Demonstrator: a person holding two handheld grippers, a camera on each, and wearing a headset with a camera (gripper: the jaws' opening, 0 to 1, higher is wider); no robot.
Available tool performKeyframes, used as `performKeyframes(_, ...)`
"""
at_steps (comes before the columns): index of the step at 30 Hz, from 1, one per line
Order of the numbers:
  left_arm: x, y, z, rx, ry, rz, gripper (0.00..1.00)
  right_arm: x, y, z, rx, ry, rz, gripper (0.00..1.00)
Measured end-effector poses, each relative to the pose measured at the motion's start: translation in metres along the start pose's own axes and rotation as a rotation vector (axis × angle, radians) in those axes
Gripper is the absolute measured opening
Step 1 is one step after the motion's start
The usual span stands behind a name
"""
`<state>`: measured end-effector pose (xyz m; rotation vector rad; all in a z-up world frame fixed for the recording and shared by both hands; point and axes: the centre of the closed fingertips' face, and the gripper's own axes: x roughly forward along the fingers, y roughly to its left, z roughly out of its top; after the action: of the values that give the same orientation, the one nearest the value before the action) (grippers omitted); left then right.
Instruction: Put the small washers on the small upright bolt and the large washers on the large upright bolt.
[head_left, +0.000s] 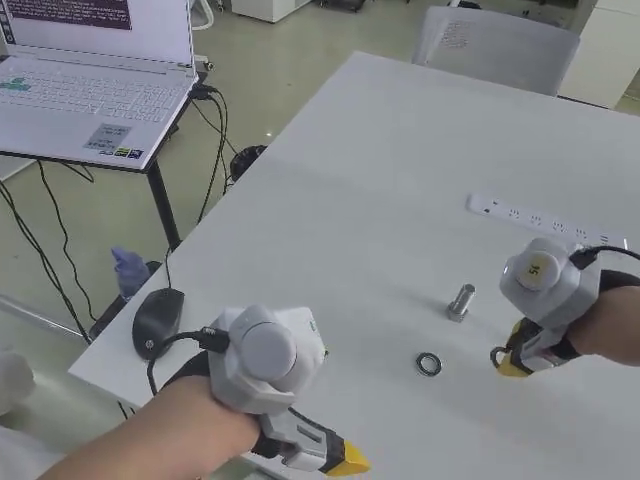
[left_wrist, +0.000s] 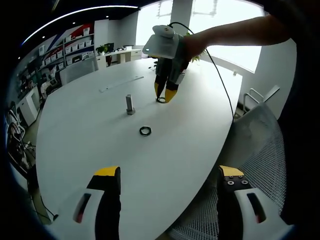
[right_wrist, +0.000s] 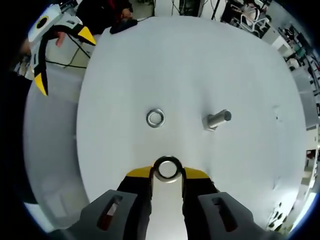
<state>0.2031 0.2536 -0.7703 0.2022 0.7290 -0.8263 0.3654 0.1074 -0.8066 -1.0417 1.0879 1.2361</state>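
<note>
An upright bolt (head_left: 460, 301) stands on the white table (head_left: 380, 180); it also appears as the bolt (left_wrist: 130, 105) and the bolt (right_wrist: 218, 119). A loose washer (head_left: 429, 364) lies flat just in front of it, seen too as the washer (left_wrist: 145, 131) and the washer (right_wrist: 155, 118). My right gripper (head_left: 503, 360) is shut on a second washer (right_wrist: 167, 168), held just above the table to the right of the bolt. The left gripper (head_left: 345, 462) hangs open at the table's near edge, jaws wide apart with nothing between them (left_wrist: 165, 187).
A white power strip (head_left: 540, 219) lies beyond the bolt. A laptop (head_left: 85, 85) sits on a side stand at the left, with cables and a black mouse-like object (head_left: 157, 320) below. A grey chair (head_left: 495, 45) stands at the far end.
</note>
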Motion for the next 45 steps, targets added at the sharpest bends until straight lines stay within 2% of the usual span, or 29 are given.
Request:
performKeyframes(7,0.000,-0.001,-0.001,0.000,-0.001,0.000,0.79,-0.018,-0.025,0.016,0.015,-0.022,-0.026,0.22)
performKeyframes(17,0.001,-0.001,-0.003,-0.005,-0.001,-0.003,0.78,-0.028,-0.032,0.031,0.005,-0.026,-0.051,0.22)
performKeyframes(23,0.000,0.001,-0.003,-0.007,-0.001,-0.002,0.78,-0.022,-0.042,0.038,0.018,-0.028,-0.053,0.22)
performKeyframes(28,0.002,0.000,-0.003,-0.005,0.003,-0.011,0.78,-0.019,-0.050,0.048,0.044,-0.053,-0.049,0.22)
performKeyframes(37,0.005,0.003,0.001,-0.015,-0.013,-0.017,0.79,-0.008,-0.064,0.060,0.027,-0.047,-0.060,0.22)
performKeyframes(45,0.006,0.007,-0.002,-0.023,-0.006,-0.013,0.79,0.006,-0.070,0.063,0.015,-0.019,-0.049,0.22)
